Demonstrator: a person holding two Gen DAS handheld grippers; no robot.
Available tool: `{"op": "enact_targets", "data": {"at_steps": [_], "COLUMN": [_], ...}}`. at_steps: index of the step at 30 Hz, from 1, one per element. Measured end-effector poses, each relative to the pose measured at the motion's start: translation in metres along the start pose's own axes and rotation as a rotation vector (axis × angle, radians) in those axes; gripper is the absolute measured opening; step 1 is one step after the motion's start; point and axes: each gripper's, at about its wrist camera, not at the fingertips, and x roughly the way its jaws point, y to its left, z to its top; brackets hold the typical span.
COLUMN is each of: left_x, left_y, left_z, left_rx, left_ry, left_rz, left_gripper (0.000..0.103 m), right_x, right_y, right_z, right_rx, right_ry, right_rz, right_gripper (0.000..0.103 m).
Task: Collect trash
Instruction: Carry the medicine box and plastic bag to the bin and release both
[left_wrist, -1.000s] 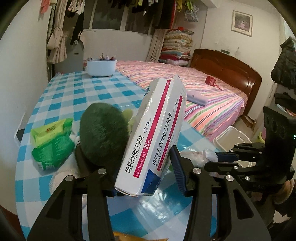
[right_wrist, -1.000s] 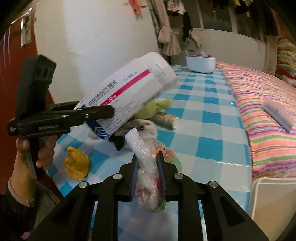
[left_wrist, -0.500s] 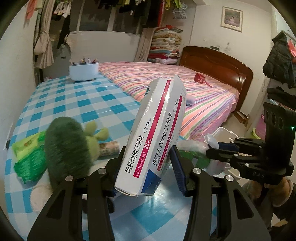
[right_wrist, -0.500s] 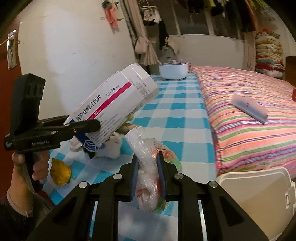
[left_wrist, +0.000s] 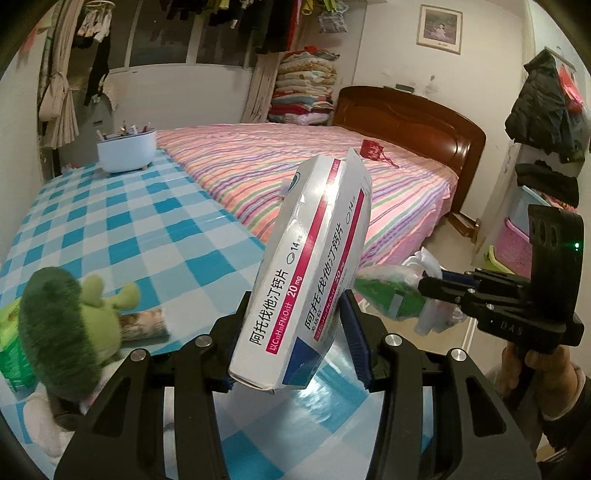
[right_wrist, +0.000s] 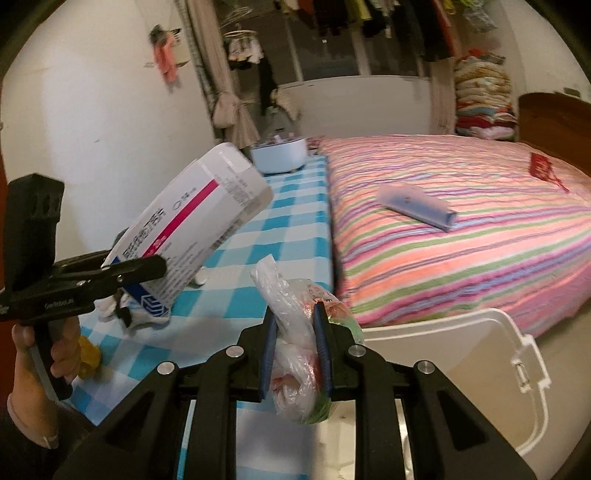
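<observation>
Two grips: left gripper (left_wrist: 293, 341) jaws clamping medicine box (left_wrist: 314, 273), right gripper (right_wrist: 295, 345) jaws pinching plastic bag (right_wrist: 293, 328).

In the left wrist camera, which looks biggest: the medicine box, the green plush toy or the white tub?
1. medicine box, biggest, though it is nearest the camera
2. green plush toy
3. white tub, smallest, but it is far away, so real sizes stay unsure

Dim indoor light is leaving my views warm and soft; glare is streaking the box (left_wrist: 310, 266) and surface (left_wrist: 332, 373), fisheye corners are darkening, and curtains (right_wrist: 229, 92) are blurring.
</observation>
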Motion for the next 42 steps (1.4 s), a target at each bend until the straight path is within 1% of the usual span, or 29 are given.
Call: {"op": "enact_targets", "data": {"at_steps": [8, 15, 26, 28, 30, 31, 32, 33, 36, 42], "left_x": [0.017, 0.031, 0.05, 0.052, 0.054, 0.056, 0.058, 0.059, 0.065, 0.076], "left_y": [-0.031, -0.067, -0.107, -0.111, -0.115, -0.116, -0.117, -0.119, -0.125, -0.143], "left_z": [0.005, 0.006, 0.007, 0.007, 0.006, 0.006, 0.006, 0.005, 0.004, 0.0], "left_rx": [0.038, 0.086, 0.148, 0.156, 0.162, 0.163, 0.166, 0.168, 0.173, 0.204], "left_ry": [0.012, 0.024, 0.045, 0.051, 0.052, 0.057, 0.06, 0.06, 0.075, 0.1], "left_rz": [-0.022, -0.052, -0.109, -0.12, -0.121, -0.125, -0.129, -0.129, -0.137, -0.142], "left_gripper": [0.046, 0.046, 0.046, 0.046, 0.046, 0.046, 0.046, 0.046, 0.046, 0.046], "right_x": [-0.019, -0.038, -0.054, -0.057, -0.063, -0.066, -0.07, -0.077, -0.088, -0.094], "right_y": [-0.039, -0.074, -0.106, -0.109, -0.115, -0.117, -0.119, -0.122, -0.126, -0.129], "right_z": [-0.004, -0.012, -0.02, -0.02, -0.02, -0.02, -0.02, -0.02, -0.019, -0.017], "right_rx": [0.07, 0.141, 0.22, 0.237, 0.268, 0.281, 0.291, 0.305, 0.336, 0.338], "right_ry": [-0.028, -0.045, -0.074, -0.085, -0.113, -0.134, -0.155, -0.189, -0.241, -0.275], "right_rz": [-0.079, -0.171, -0.255, -0.259, -0.279, -0.288, -0.294, -0.304, -0.307, -0.305], "right_gripper": [0.02, 0.02, 0.022, 0.03, 0.053, 0.056, 0.058, 0.058, 0.058, 0.058]}}
